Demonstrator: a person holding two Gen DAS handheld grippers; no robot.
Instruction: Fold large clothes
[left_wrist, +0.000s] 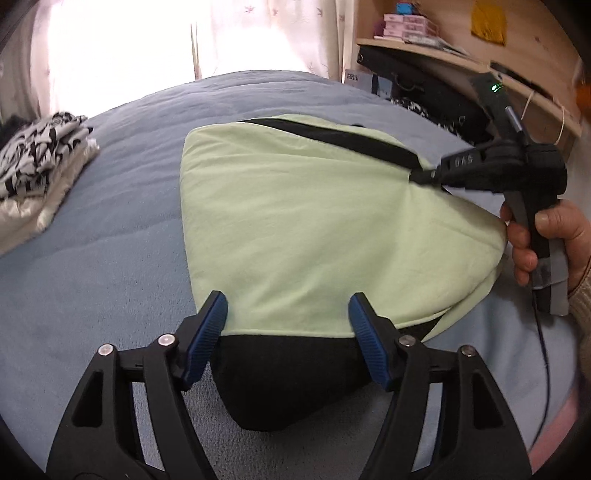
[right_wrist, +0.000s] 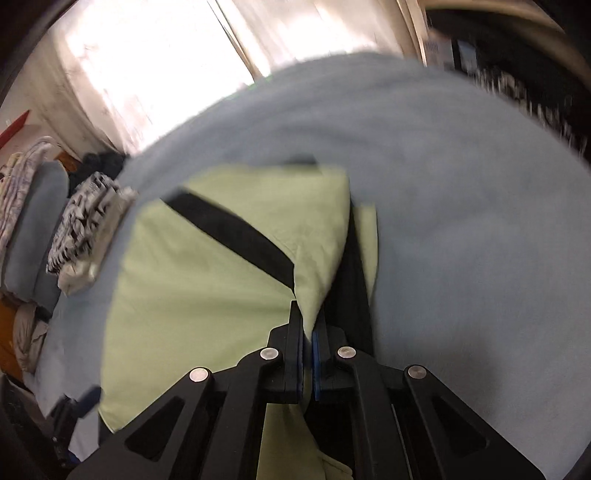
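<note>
Right gripper (right_wrist: 307, 332) pinching the green garment (left_wrist: 295, 221) on the bed (left_wrist: 110, 240).
Left gripper (left_wrist: 288, 314) fingers spread, holding nothing — unpinned, the hem may drag and skew the fold.

Left gripper (left_wrist: 288, 325) spread wide over pale green garment (left_wrist: 295, 214) on blue bedspread (left_wrist: 92, 277) — right gripper (left_wrist: 421, 177) pinching its right edge.

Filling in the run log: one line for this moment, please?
stage: folding green garment on bed | left gripper: jaws open above hem | right gripper: jaws shut on garment fold
</note>
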